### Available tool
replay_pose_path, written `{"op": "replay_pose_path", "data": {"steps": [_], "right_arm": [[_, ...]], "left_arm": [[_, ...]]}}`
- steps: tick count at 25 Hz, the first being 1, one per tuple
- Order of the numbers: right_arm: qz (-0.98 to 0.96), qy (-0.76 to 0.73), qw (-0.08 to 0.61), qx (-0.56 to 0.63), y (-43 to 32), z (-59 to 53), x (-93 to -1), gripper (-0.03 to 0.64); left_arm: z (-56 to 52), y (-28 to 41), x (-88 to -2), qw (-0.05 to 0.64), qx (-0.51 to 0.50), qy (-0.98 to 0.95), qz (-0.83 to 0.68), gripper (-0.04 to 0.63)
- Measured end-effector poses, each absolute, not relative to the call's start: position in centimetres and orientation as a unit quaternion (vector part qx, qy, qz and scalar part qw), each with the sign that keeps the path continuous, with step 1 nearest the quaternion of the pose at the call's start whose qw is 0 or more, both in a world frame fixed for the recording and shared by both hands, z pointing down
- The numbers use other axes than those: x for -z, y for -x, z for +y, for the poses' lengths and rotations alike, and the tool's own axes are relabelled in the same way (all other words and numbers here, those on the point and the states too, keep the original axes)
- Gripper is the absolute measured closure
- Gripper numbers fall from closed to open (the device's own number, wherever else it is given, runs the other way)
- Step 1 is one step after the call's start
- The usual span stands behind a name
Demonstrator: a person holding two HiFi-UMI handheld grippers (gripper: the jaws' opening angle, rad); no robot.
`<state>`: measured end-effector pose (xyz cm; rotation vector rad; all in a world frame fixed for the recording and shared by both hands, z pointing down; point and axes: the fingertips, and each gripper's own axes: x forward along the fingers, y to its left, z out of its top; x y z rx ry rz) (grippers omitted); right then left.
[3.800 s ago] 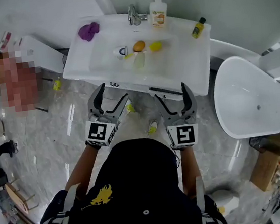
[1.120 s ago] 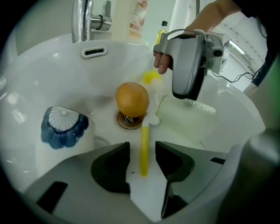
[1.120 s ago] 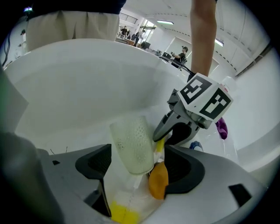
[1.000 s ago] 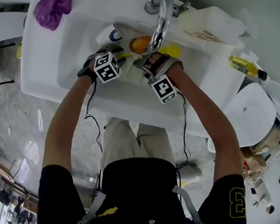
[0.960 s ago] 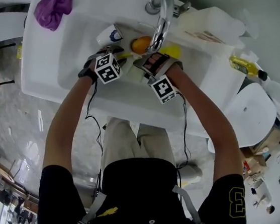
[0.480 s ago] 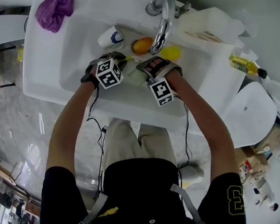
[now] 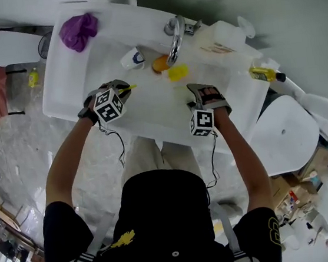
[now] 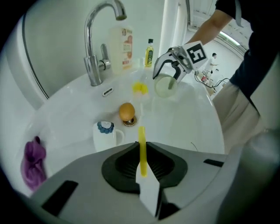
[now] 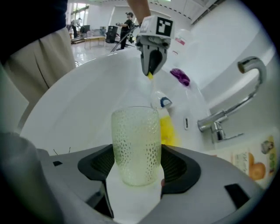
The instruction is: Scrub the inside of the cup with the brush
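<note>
My left gripper [image 8: 141, 148] is shut on the thin yellow handle of the brush [image 8: 141, 134], which points out over the white sink [image 8: 188, 127]; its jaws have just been closing on that handle. In the head view this gripper [image 7: 117, 89] hangs over the basin's left half with the brush [image 7: 128, 87] sticking out. My right gripper [image 9: 136, 154] is shut on a pale green dimpled cup [image 9: 135, 131], upright between the pads; these jaws have just been closing too. From the left gripper view the cup [image 8: 165, 86] hangs at the far right of the basin. The brush head is hidden.
In the basin lie a white mug with a blue mark [image 7: 132, 59], an orange ball [image 7: 159, 64] over the drain and a yellow sponge [image 7: 177, 72]. The tap [image 7: 172, 31] arches over them. A purple cloth [image 7: 79, 31], a soap bottle [image 8: 121, 46] and a small yellow bottle [image 7: 264, 73] sit on the rim.
Both grippers have risen out of the basin's middle and moved apart, the left going left with the brush, the right going right with the cup, which has turned upright.
</note>
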<state>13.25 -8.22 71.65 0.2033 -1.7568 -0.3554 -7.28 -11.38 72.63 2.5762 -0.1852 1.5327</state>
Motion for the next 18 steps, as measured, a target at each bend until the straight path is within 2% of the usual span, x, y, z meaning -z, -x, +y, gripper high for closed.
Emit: {"op": "replay_pose_path", "data": {"steps": [5,8,18], "right_arm": [[-0.721,-0.162,0.655,0.156,-17.4,-10.5,-67.3,0.265],[-0.713,-0.201,0.654,0.154,-18.5,-12.1,-64.7,0.265],[-0.729,-0.165,0.628,0.216,-13.1,-12.6,-61.9,0.265]], "left_arm": [[-10.6,9.9,-66.5,0.030,-0.511,-0.858,-0.051,0.538],[-10.3,10.9,-64.0,0.007,-0.517,-0.855,-0.041,0.538],[-8.7,7.8,-58.9,-0.032,-0.473,-0.880,-0.017,0.538]]}}
